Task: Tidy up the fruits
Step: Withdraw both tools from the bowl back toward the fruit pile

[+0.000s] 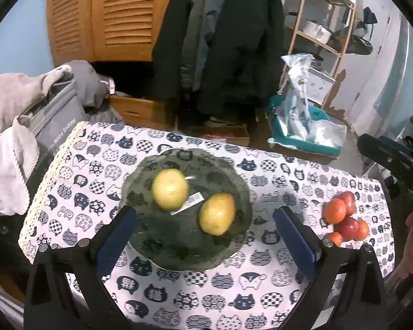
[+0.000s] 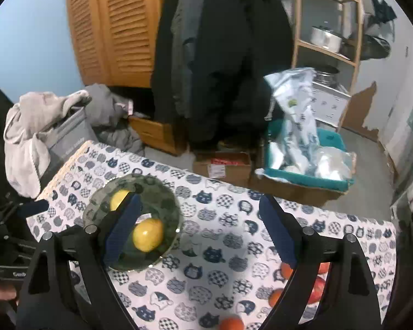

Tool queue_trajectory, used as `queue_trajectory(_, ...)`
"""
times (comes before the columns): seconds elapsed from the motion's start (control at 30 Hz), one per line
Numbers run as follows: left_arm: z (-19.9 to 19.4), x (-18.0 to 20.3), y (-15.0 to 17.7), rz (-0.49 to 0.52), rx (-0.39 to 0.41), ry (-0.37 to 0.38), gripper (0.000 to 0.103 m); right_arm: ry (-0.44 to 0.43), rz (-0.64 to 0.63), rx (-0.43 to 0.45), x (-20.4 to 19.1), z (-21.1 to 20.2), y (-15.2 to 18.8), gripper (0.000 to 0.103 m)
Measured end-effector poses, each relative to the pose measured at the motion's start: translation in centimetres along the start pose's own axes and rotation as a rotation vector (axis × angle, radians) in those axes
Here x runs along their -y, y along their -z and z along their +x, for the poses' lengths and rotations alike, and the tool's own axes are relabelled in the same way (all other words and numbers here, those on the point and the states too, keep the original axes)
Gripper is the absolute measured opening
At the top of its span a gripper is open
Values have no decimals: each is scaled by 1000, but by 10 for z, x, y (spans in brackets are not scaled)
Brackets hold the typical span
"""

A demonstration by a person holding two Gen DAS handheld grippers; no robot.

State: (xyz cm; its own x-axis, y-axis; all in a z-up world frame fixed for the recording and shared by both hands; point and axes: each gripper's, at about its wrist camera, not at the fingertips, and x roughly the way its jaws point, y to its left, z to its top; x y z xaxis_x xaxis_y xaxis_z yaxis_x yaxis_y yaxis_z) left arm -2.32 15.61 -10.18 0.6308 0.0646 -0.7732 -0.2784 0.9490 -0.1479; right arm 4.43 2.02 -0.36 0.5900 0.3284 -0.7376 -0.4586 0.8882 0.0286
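Left wrist view: left gripper (image 1: 206,236) hovers above the table, fingers spread wide, nothing between them. Below it sits a dark glass plate (image 1: 235,184) on the cat-print tablecloth (image 1: 179,297). Two yellow fruits on the plate: one toward the back left (image 1: 170,189), one toward the front right (image 1: 217,214), apart from each other with a white label (image 1: 188,203) lying between them. Red and orange fruit pile (image 1: 345,217) sits on the cloth well to the right of the plate, pieces touching (count unclear, some overlap). Right gripper's black body (image 1: 393,162) pokes in at the right edge.

Right wrist view: right gripper (image 2: 199,231) also spread wide and empty, over bare tablecloth (image 2: 214,236) between the plate (image 2: 168,200) and the red/orange fruit. Its left finger (image 2: 122,229) overlaps the plate in frame; front yellow fruit (image 2: 148,235) fully visible, back one (image 2: 118,198) half hidden behind the finger. Red/orange fruits mostly hidden behind the right finger (image 2: 278,233); one orange (image 2: 231,324) lies alone at the bottom edge, near the cloth's front

Background: coats (image 2: 220,55), wooden louvred doors (image 2: 115,27), teal bin (image 2: 305,176) on the floor
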Motion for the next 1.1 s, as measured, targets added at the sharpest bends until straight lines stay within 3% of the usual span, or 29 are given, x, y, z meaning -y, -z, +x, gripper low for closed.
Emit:
queue_trajectory(0.4, -24, 54, -7, 73, 49, 94, 101, 98, 4, 57, 43, -51, 21, 88)
queue_trajectory(0.83, -23, 111, -1, 151, 24, 163, 101, 183, 86, 67, 98, -86, 51, 88)
queue_trajectory(1.1, -15, 157, 11, 257, -6, 197, 101, 243, 153, 62, 133, -103, 72, 88)
